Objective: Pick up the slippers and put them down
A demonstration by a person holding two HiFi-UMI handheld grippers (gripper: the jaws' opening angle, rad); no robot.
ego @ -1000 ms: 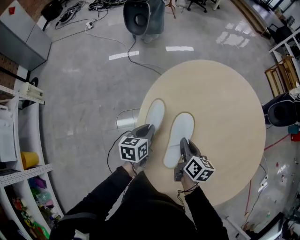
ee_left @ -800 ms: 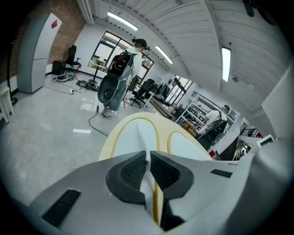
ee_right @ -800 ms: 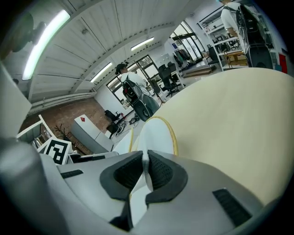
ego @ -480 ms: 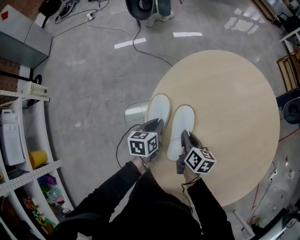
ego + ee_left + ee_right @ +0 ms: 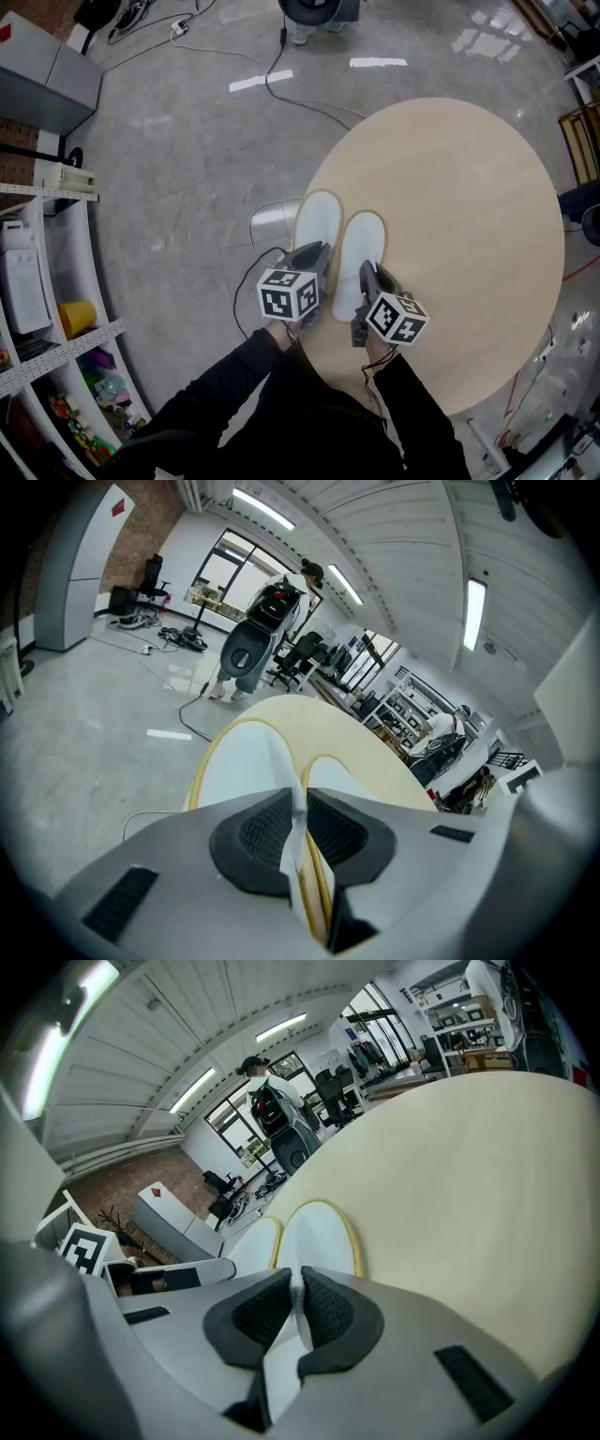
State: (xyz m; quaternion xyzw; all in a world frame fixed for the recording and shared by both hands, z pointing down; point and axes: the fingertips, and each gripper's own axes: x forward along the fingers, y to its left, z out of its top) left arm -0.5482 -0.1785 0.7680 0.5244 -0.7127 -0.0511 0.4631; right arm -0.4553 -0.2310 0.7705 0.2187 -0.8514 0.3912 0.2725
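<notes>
There were two slippers and two tongs, one slipper for each. Both slippers were white and flat, long with round ends like an egg. Each had a thin yellow line all around its edge. The left slipper (image 5: 317,220) lay at 9 o'clock of the right slipper (image 5: 362,246), just beside it, and both toes pointed to 12 o'clock. They were on the 9 o'clock side of one big round table (image 5: 469,187), which was pale wood and smooth. The left tongs (image 5: 315,251) were squeezed on the thin heel end of the left slipper, at its 6 o'clock. The right tongs (image 5: 367,272) were squeezed on the heel end of the right slipper the same way. I could not tell if the heels touched the table. The tongs were grey and hard, and their dark pads (image 5: 258,832) were bumpy like a net. There were two cubes with black and white squares, the left cube (image 5: 289,293) and the right cube (image 5: 397,318). The grey floor (image 5: 169,169) was shiny, with one thin cable (image 5: 281,89) at 12 o'clock
</notes>
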